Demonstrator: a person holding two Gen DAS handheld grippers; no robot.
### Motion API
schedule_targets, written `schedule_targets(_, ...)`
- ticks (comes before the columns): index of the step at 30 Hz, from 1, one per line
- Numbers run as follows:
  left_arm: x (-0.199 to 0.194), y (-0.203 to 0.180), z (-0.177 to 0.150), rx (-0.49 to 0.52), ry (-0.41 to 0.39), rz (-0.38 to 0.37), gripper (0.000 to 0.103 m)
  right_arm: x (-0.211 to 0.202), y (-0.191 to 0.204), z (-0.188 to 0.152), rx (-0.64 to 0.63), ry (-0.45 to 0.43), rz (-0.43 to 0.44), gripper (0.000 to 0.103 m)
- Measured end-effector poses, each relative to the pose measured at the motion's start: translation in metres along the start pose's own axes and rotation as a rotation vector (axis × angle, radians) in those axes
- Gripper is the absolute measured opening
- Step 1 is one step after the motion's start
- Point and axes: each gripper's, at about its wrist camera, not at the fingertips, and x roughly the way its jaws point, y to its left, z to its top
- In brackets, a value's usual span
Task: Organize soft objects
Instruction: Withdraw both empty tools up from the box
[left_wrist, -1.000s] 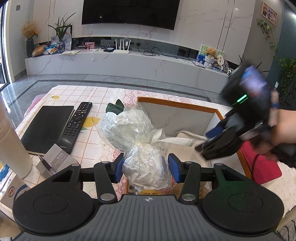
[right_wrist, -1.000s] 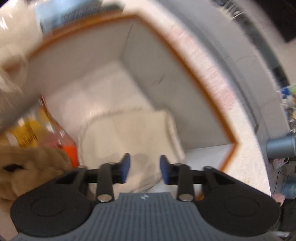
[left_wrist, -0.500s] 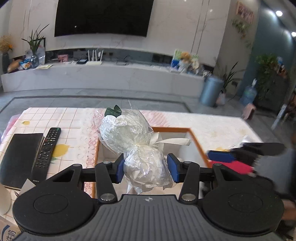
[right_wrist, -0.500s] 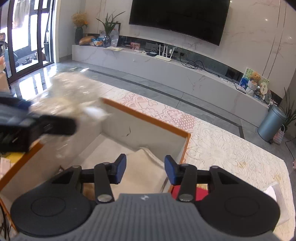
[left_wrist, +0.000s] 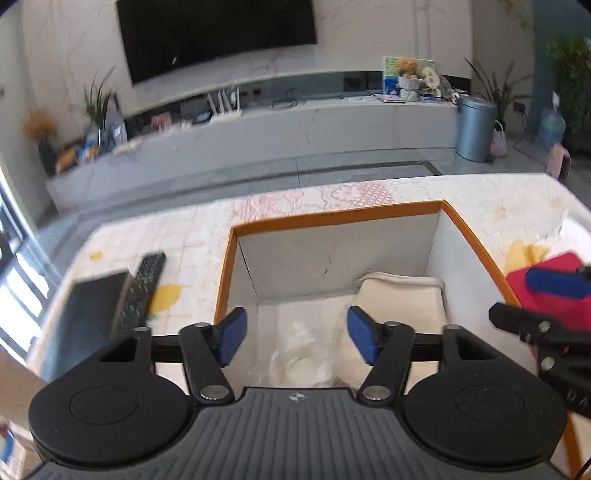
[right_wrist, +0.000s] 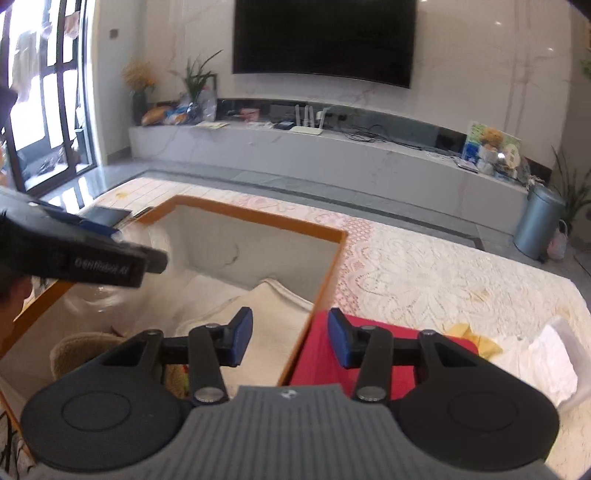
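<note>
One crinkly plastic bundle (left_wrist: 301, 360), orange-rimmed box (left_wrist: 334, 218)

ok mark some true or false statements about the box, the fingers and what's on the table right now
1. The left gripper has open fingers with nothing pressed between them. True; they have just been opening.
2. The cellophane-wrapped bundle lies inside the orange-rimmed box. True.
3. The red cloth is inside the box. False; it lies on the table beside it.
4. The right gripper grips a folded cream towel. False; its fingers hold nothing.
5. The remote control sits in the box. False; it is on the table.
</note>
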Motion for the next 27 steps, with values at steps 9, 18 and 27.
schedule_targets(9, -0.010, 0.009, -0.001, -0.059, -0.015, -0.069, 0.088, 0.000, 0.000, -0.004, 0.010, 0.007, 0.019, 0.045)
schedule_targets(18, -0.047, 0.022, 0.002, -0.160, -0.070, -0.073, 0.088, -0.020, 0.018, 0.012, 0.001, -0.047, 0.055, 0.045)
schedule_targets(27, -0.100, 0.018, 0.016, -0.211, -0.156, -0.037, 0.088, -0.077, 0.024, 0.027, -0.021, -0.162, 0.006, 0.045)
